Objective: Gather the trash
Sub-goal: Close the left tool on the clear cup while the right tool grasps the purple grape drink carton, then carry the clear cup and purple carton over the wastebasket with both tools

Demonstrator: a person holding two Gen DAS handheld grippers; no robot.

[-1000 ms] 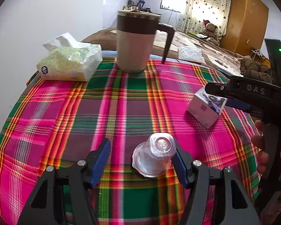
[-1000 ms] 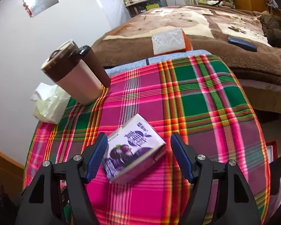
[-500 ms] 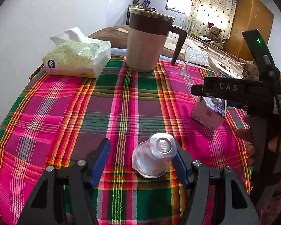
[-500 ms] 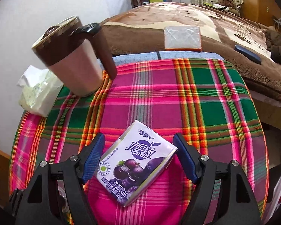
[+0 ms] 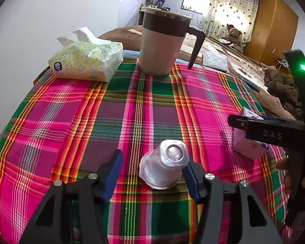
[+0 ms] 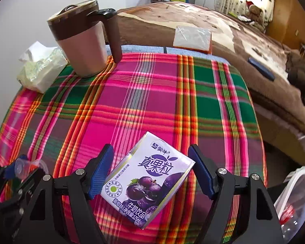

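A clear plastic cup (image 5: 162, 164) lies tipped on the plaid tablecloth (image 5: 91, 122) between the fingers of my left gripper (image 5: 151, 163). Its jaws are closing: the right pad touches the cup, while the left pad still stands apart from it. A purple grape milk carton (image 6: 148, 179) lies flat and askew between the wide jaws of my right gripper (image 6: 150, 152), which is open, its pads close to the carton's corners. The left wrist view shows that carton (image 5: 248, 148) partly hidden behind a black finger (image 5: 264, 131) of the right gripper.
A lidded brown and beige mug (image 5: 160, 46) and a tissue pack (image 5: 85, 61) stand at the cloth's far edge. Behind lies a bed with a brown blanket (image 6: 223, 40) and a white packet (image 6: 192, 37). A clear lidded tub (image 6: 294, 199) sits below the table's right edge.
My left jaws have narrowed a little around the cup. My right gripper has rolled and shifted, so the carton now lies more centred between slightly wider jaws.
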